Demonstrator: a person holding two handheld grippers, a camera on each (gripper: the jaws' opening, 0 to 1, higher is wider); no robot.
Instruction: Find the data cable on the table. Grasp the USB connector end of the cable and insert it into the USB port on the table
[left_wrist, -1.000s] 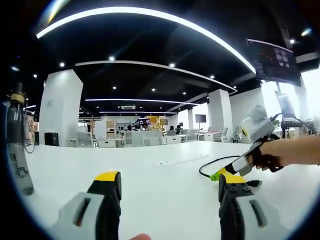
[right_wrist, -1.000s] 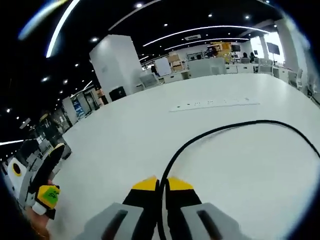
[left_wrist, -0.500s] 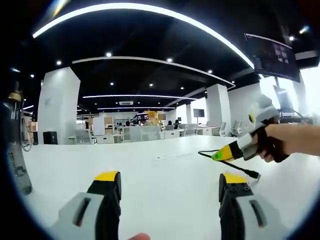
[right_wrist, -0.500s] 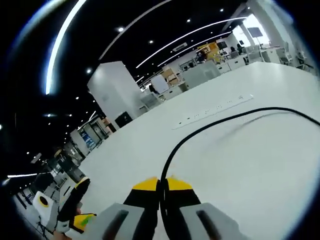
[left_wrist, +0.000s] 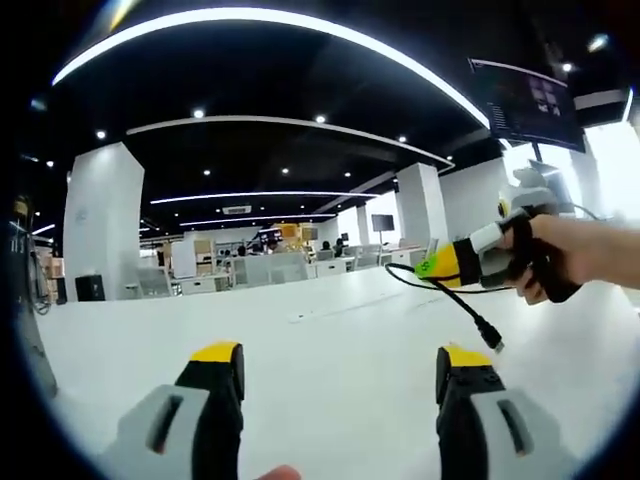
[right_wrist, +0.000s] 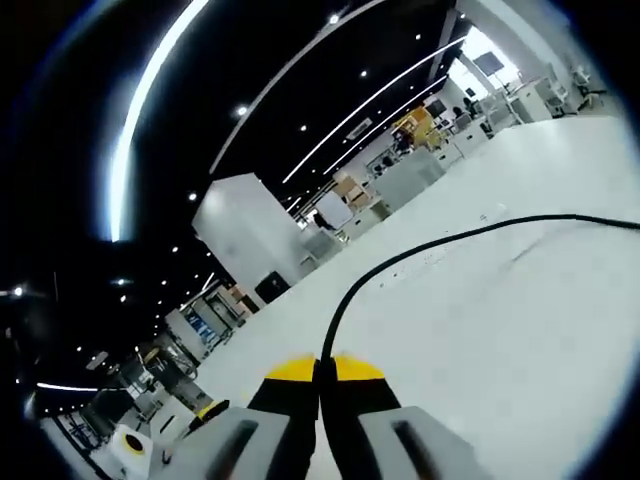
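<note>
my left gripper (left_wrist: 340, 356) sits low over the white tabletop (left_wrist: 300, 400), fingers spread wide with nothing between them. ahead of it, mid-tabletop, lies a thin pale strip (left_wrist: 335, 308) that i take for the bar carrying the usb port, though it's too small to make out any port. further right, my right gripper (left_wrist: 438, 265), held in a hand (left_wrist: 565, 262), has its fingers pressed together on the black data cable (left_wrist: 462, 298), lifted clear of the tabletop. the short free end droops to the usb connector (left_wrist: 491, 337), hanging in the air below those fingers. in the right gripper view the rest of the cable arcs away to the right. i judge the cable found and raised, but gripped behind the plug rather than on it. next i'd want the connector itself pinched, perhaps by the left fingers, then squared up to the strip.
</note>
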